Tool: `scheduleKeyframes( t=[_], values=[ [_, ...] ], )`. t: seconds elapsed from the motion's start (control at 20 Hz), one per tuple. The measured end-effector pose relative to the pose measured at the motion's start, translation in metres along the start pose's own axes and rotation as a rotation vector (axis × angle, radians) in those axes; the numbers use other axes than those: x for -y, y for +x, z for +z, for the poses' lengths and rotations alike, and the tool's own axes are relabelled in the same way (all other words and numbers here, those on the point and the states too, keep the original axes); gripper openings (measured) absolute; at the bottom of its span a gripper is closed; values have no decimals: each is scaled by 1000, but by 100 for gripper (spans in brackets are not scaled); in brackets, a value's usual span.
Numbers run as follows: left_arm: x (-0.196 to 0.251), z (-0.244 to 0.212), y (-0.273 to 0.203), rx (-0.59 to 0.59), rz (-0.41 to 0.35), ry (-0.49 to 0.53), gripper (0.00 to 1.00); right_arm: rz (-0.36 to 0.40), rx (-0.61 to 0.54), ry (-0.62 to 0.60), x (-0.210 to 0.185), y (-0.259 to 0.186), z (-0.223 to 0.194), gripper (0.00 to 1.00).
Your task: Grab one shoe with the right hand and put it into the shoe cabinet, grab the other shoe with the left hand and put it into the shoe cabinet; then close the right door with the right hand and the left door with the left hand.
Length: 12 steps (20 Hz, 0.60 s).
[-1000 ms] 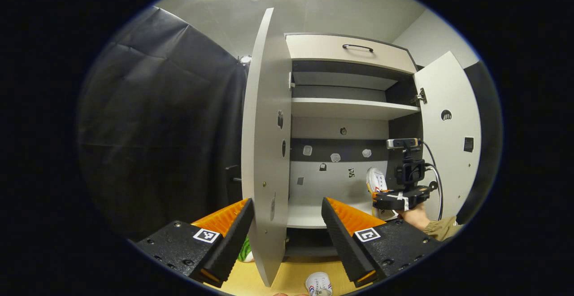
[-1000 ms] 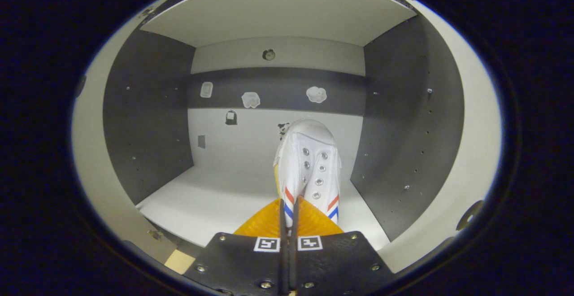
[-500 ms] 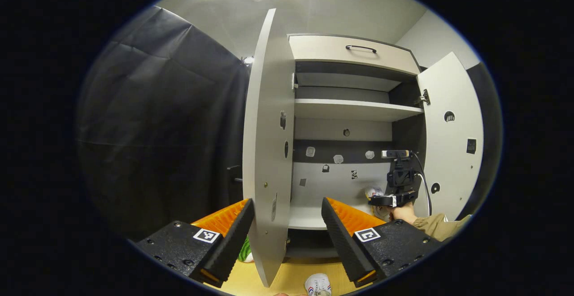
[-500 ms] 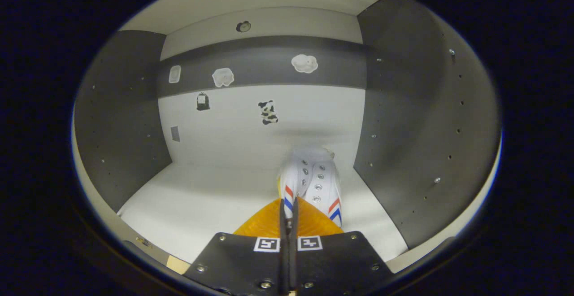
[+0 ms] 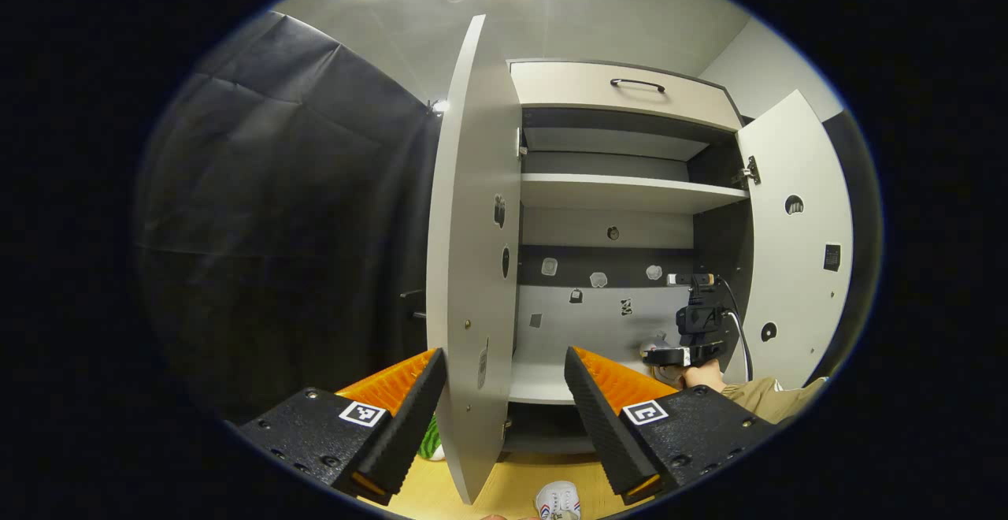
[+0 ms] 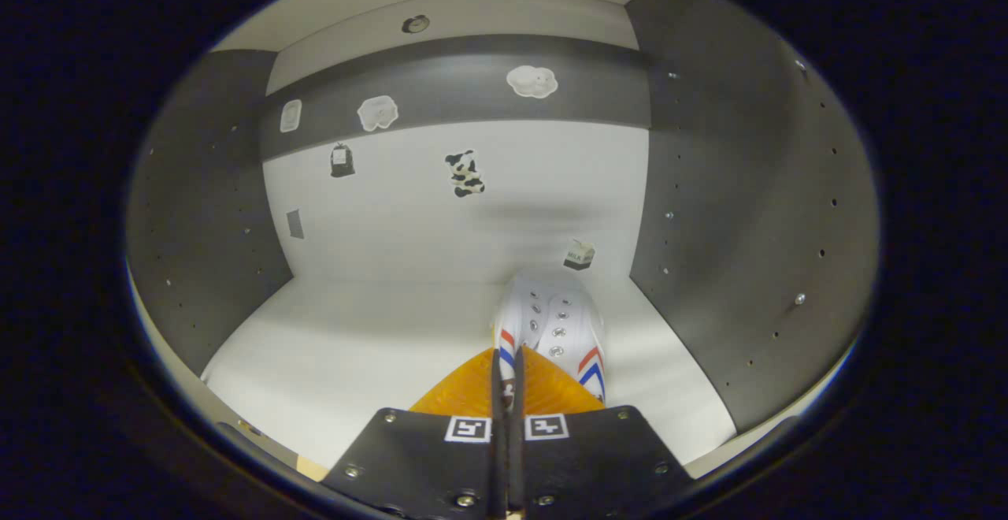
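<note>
The shoe cabinet (image 5: 622, 189) stands wide open ahead of the left tool (image 5: 504, 402), its left door (image 5: 468, 252) edge-on between that tool's spread fingers and its right door (image 5: 795, 244) swung out beyond. The right tool (image 6: 504, 382) reaches into the lower compartment, fingers pressed together on the heel of the white shoe (image 6: 555, 327), which points straight ahead of it toward the back wall, low over the compartment floor (image 6: 354, 354) and close to the dark right side wall (image 6: 748, 213). Whether the sole already rests there I cannot tell. To do this well, I would settle the shoe flat before letting go, keeping it off the side wall and leaving room to its left for its mate. The second shoe (image 5: 559, 499) lies on the yellow floor (image 5: 520, 481), below and just ahead of the left tool.
</note>
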<state>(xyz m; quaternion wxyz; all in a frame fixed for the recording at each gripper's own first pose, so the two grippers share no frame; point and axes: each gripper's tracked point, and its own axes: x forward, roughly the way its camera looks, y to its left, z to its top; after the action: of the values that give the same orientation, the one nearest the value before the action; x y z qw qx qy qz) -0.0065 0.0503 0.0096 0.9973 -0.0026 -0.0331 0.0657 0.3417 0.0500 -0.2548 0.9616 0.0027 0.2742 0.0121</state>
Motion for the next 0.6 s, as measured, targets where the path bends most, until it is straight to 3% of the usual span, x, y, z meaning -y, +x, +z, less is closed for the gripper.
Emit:
scheduleKeyframes(
  t=[0.2, 0.6],
  values=[
    [0, 0, 0, 3, 1, -7, 94, 3, -4, 9, 1, -1, 2, 13],
    [0, -1, -1, 1, -1, -5, 94, 16, 82, -60, -2, -36, 23, 21]
  ],
)
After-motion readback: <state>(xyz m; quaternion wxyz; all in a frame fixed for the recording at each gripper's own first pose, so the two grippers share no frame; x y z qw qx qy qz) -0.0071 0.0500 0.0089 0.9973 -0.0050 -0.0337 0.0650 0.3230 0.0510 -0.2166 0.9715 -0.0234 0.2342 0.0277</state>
